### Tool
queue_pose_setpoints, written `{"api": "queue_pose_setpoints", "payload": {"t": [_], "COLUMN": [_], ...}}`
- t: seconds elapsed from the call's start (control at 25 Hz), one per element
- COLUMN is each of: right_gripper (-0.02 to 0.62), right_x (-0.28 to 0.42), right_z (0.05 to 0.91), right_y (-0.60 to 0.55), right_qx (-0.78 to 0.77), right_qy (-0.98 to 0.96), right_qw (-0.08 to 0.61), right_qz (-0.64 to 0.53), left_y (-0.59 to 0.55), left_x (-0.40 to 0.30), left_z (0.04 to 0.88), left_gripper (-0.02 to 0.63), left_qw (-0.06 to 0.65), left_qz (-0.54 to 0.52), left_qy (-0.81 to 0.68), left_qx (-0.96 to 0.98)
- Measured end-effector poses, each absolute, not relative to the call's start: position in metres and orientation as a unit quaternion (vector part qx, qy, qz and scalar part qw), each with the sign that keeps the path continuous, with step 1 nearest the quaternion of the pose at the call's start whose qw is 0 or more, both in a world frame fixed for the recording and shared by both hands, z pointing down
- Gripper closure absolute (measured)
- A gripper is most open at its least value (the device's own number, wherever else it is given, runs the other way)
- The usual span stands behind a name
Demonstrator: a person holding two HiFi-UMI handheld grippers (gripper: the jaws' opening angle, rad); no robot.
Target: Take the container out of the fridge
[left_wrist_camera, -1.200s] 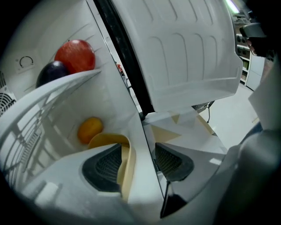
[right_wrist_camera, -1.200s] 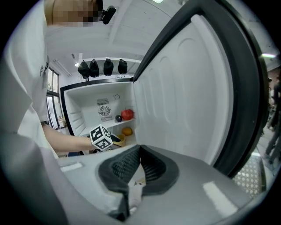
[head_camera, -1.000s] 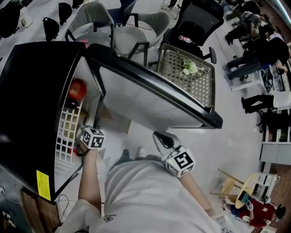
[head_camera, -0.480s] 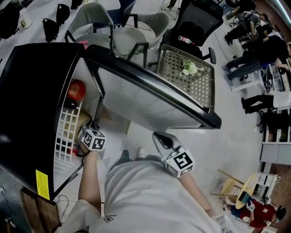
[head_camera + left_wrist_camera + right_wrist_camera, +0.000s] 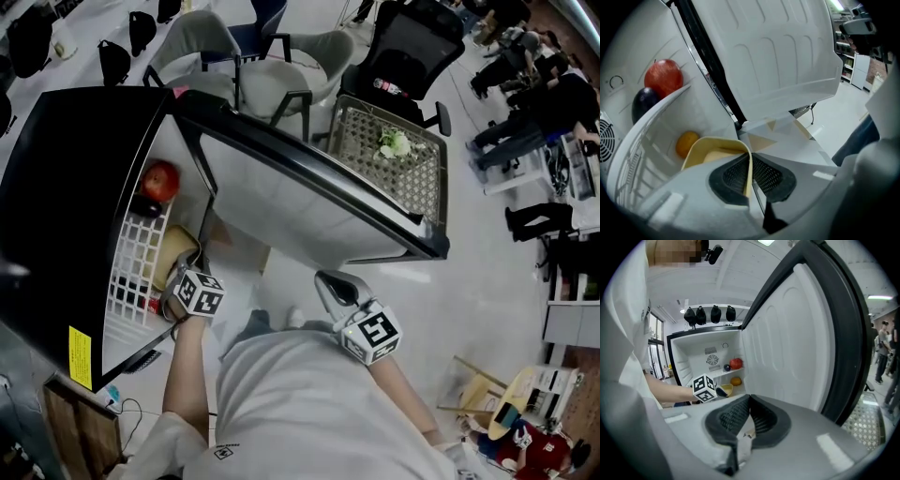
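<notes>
In the left gripper view, my left gripper point(image 5: 749, 176) is closing on the thin rim of a pale yellow container point(image 5: 710, 152), and its pads press the wall from both sides. From the head view the container point(image 5: 178, 246) sits at the front edge of the white wire shelf point(image 5: 131, 272) inside the open black fridge point(image 5: 75, 187). My left gripper point(image 5: 180, 274) reaches into it. My right gripper point(image 5: 330, 281) hangs shut in front of my body, outside the fridge, with nothing held. It point(image 5: 749, 418) faces the fridge's inside.
A red apple point(image 5: 663, 77), a dark plum point(image 5: 643, 104) and an orange point(image 5: 686, 143) lie on shelves behind the container. The fridge door point(image 5: 309, 197) stands open to the right. Beyond it are a metal mesh cart point(image 5: 394, 159), chairs point(image 5: 281, 66) and people at the far right.
My left gripper has shifted slightly toward me at the shelf's front, and more of the yellow container shows beside it. The right gripper has stayed still.
</notes>
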State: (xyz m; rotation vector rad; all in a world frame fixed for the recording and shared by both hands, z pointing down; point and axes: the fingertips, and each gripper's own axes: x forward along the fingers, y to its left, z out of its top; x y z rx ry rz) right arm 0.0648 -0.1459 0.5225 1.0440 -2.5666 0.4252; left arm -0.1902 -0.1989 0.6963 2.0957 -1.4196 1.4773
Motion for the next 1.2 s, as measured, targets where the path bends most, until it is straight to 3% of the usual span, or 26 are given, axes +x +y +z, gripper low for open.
{"api": "queue_pose_setpoints", "payload": {"t": [0.56, 1.2], "right_gripper": [0.592, 0.592], "right_x": [0.068, 0.032], "right_z": [0.517, 0.488], "right_y": [-0.127, -0.105], "right_qx": [0.322, 0.253], "right_qy": [-0.925, -0.953], "right_qw": [0.151, 0.125], "right_qz": [0.135, 0.113], "left_y": [-0.154, -0.105], "left_x": [-0.137, -0.113], "left_z": [0.645, 0.518], "left_gripper": [0.583, 0.583], "left_qw": [0.101, 0.077], "left_qz": [0.434, 0.207], "left_qy": [-0.489, -0.552], "left_qx": [0.750, 0.804]}}
